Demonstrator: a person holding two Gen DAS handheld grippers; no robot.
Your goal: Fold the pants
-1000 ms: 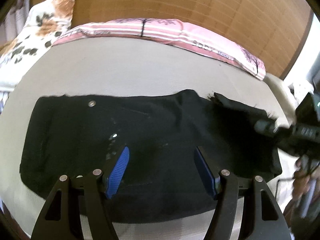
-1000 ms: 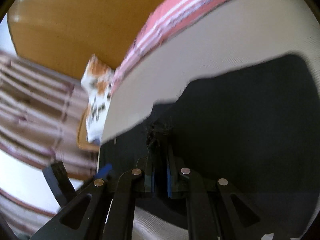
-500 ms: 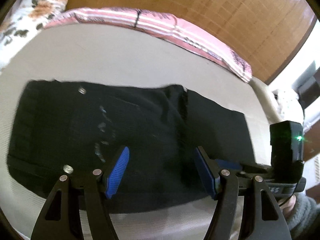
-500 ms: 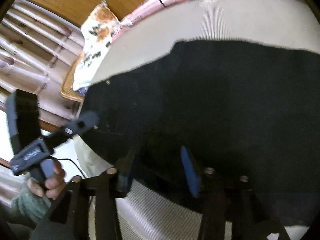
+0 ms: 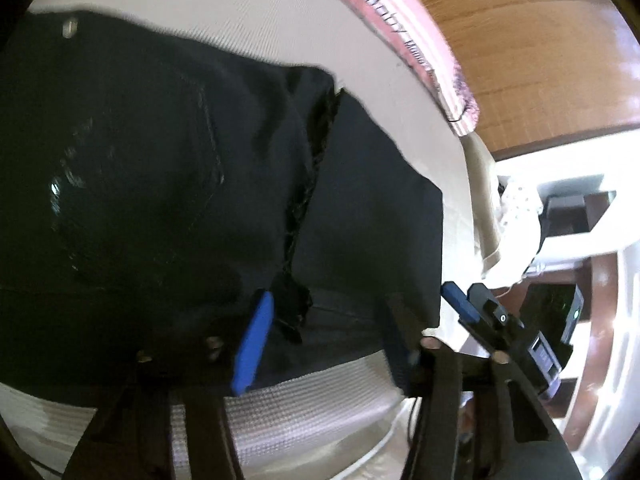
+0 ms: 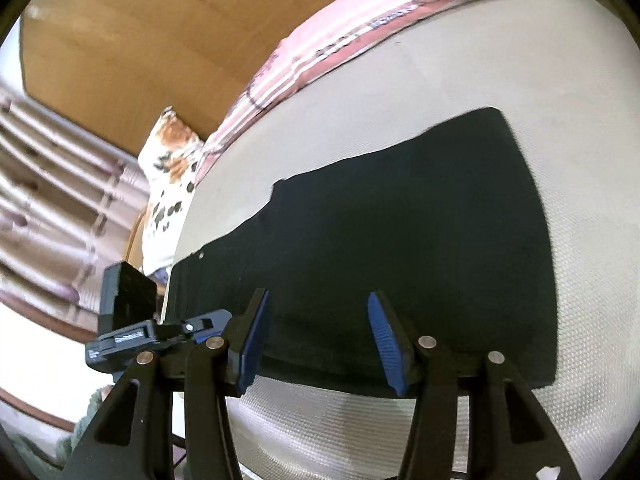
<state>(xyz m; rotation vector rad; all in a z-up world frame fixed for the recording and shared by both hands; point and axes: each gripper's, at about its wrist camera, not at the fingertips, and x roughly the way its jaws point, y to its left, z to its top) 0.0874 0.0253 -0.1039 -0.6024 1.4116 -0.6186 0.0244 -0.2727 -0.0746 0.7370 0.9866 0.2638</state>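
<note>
Gaping wide vs 1 s ago, right gripper (image 6: 316, 340) off pants (image 6: 400, 248); left gripper (image 5: 328, 344) likewise unclenched.

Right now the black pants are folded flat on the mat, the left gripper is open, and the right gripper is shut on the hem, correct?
Not quite: the right wrist view shows the right gripper open, holding nothing. The pants, mat and left gripper are as stated.

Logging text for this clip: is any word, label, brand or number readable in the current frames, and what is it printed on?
None can be read with confidence.
Pink striped pillow: dark lettering along the edge, too blurred to read in either view.
Left gripper: small white label on its body in the right wrist view, too small.
Right gripper: pale label on its body in the left wrist view, too blurred.
Black pants: no print visible.
</note>
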